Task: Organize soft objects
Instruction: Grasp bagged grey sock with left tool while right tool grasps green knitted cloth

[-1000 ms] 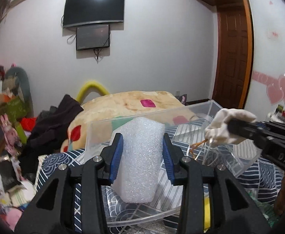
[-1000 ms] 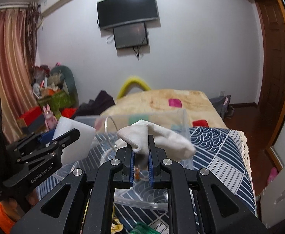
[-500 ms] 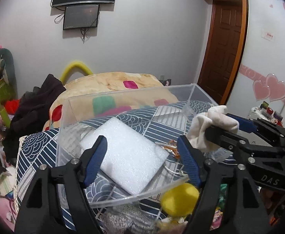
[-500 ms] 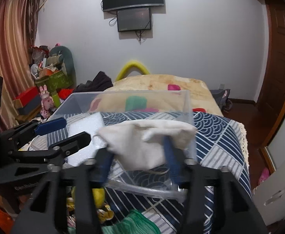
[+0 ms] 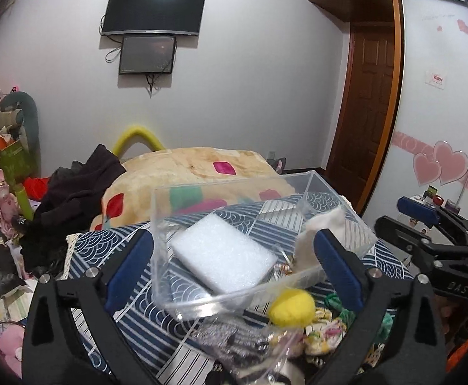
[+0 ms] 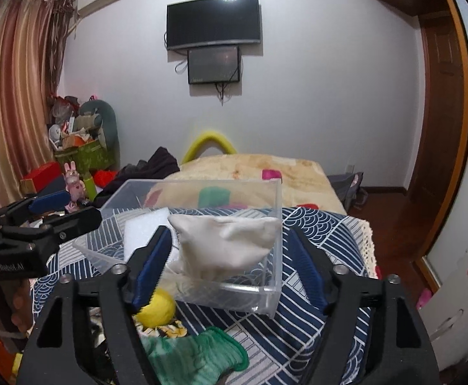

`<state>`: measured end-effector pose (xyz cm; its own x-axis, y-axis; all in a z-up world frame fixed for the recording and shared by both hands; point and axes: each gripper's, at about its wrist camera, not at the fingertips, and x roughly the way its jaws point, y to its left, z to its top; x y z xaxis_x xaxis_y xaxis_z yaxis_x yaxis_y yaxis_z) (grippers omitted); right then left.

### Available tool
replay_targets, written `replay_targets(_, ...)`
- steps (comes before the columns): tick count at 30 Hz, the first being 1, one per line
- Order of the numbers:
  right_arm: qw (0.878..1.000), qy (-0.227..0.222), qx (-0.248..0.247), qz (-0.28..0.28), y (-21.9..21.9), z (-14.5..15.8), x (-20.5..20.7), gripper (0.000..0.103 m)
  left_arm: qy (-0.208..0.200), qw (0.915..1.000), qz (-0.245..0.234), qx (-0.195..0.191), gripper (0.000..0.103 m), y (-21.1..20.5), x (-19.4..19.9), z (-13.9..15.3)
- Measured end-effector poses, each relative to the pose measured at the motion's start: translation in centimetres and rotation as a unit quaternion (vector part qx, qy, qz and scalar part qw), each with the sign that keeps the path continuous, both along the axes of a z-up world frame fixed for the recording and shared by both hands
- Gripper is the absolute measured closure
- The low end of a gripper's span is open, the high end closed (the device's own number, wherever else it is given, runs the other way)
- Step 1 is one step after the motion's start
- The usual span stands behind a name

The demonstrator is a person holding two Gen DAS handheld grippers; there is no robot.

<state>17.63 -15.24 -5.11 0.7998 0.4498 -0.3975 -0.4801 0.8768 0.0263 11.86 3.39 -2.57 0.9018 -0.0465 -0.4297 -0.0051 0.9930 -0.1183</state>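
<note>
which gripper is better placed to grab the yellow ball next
Probably the left. Both grippers are open and empty, but the yellow ball sits just past the left gripper, between its jaws, in front of the clear box. In the right view it lies off-centre, behind one jaw.

right hand-held gripper (image 6: 229, 264) is seen spread wide open, blue pads either side of a clear plastic box (image 6: 266, 292) sat on the patterned navy bedspread (image 6: 323, 227). a white cloth (image 6: 225, 243) is slumped inside the box at its near right side, touched by neither pad. a white foam block (image 6: 139, 229) is lying in the box to the left of it. a yellow ball (image 6: 157, 309) is parked just outside the near wall, with a green knitted thing (image 6: 195, 357) closer in. left hand-held gripper (image 6: 65, 211) is spotted at the left edge, jaws parted, holding nothing.
</note>
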Motion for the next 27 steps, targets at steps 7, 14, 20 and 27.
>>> replay_targets(7,1.0,0.006,0.0,0.013,0.0,-1.1,-1.8,0.026,0.033,0.9994,-0.009,-0.005,0.001,-0.3,-1.8,-3.0)
replay_targets(14,0.999,0.035,-0.015,0.028,1.1,-3.2,-2.3,0.026,0.069,0.9975,-0.011,-0.016,0.001,-0.9,-1.7,-5.7)
replay_targets(20,0.998,0.056,-0.036,0.022,1.1,-5.3,-2.2,0.026,0.088,0.9958,0.007,-0.023,0.001,-0.2,-1.0,-7.2)
replay_targets(27,0.995,0.094,-0.022,0.013,-0.7,-6.9,-1.7,0.027,0.093,0.9947,0.026,-0.035,0.001,2.0,-1.9,-8.2)
